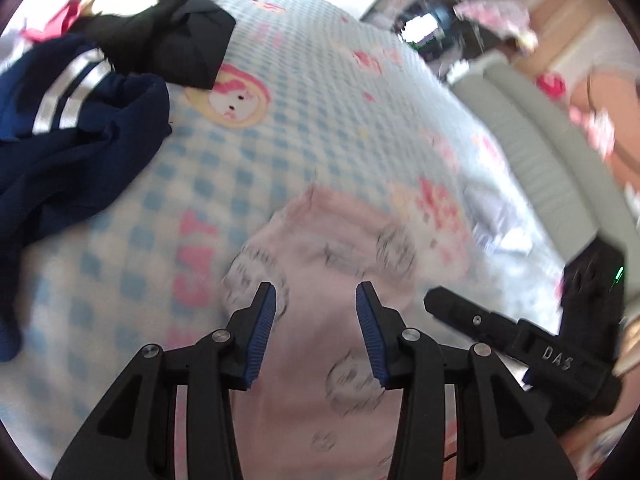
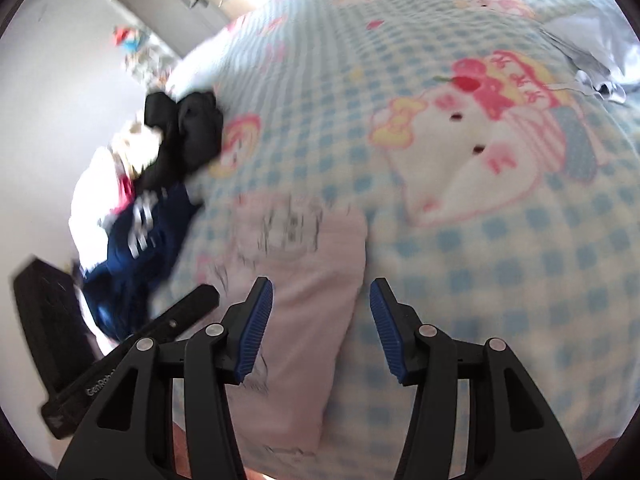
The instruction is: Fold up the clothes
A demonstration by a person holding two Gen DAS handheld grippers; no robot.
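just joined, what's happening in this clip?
A person with a handheld gripper in each hand is folding clothes on a blue checked bedsheet. The left gripper and right gripper are both open over a folded pale pink garment, gripping nothing. A navy garment and a black one lie unfolded nearby.

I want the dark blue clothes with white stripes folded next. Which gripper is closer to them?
Left. The navy garment lies just left of the left gripper; the right gripper is farther away, beyond the left one.
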